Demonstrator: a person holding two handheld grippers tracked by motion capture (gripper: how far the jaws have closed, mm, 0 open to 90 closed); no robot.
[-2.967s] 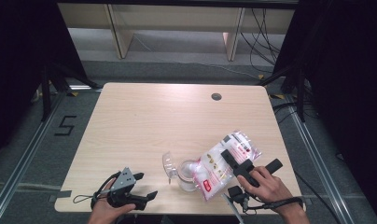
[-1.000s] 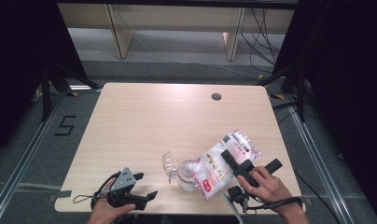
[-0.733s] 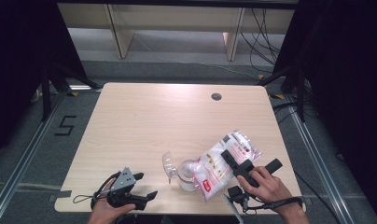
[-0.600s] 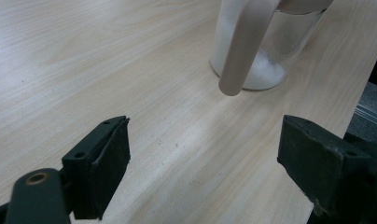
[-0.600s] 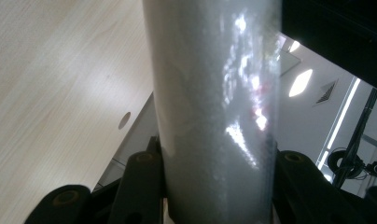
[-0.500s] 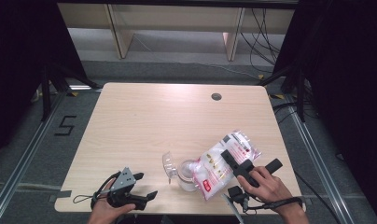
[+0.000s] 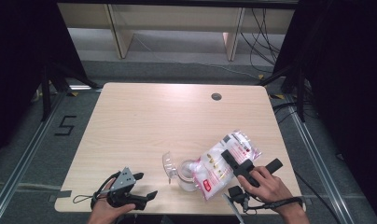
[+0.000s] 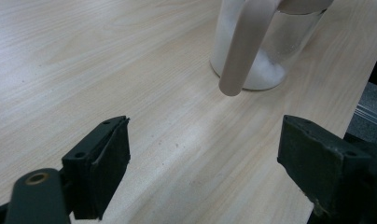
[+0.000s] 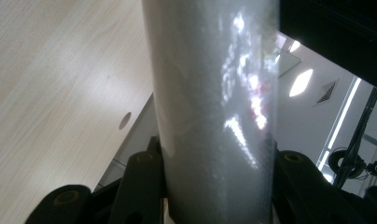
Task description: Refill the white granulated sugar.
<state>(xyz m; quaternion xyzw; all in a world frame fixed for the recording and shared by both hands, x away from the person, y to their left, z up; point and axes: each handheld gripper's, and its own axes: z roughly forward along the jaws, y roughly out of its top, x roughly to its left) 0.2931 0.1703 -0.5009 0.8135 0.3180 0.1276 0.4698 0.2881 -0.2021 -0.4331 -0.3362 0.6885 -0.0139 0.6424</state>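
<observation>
Our right claw (image 7: 240,164) grips a plastic bag (image 7: 224,161) of white granules, its jaws pressed against the bag's two sides; in the right gripper view the bag's shiny film (image 9: 214,107) rises between the two black jaws and touches both. We hold this claw over the near right part of the bench (image 7: 168,116), tilted so that the bag slants down toward the left. Our left claw (image 7: 140,189) stands open with nothing between its jaws, low over the near left edge of the bench, well apart from the bag.

From largest to smallest, we start with the bench, a pale wooden top with a small round cable hole (image 7: 216,96) near its far edge. Next comes the bag, clear with red and white print, its lower end hanging right over the mouth of a jar (image 7: 189,173). We cannot tell whether bag and jar touch. The jar is clear, stands upright on the bench just left of our right hand (image 7: 266,184), and already has white granules in its bottom; in the left gripper view we see it (image 8: 266,56) ahead of the open jaws, with a pale blurred strip (image 8: 245,46) crossing in front of it. Just left of the jar a clear, curved piece of plastic (image 7: 168,164) sits on the bench, close beside it.
</observation>
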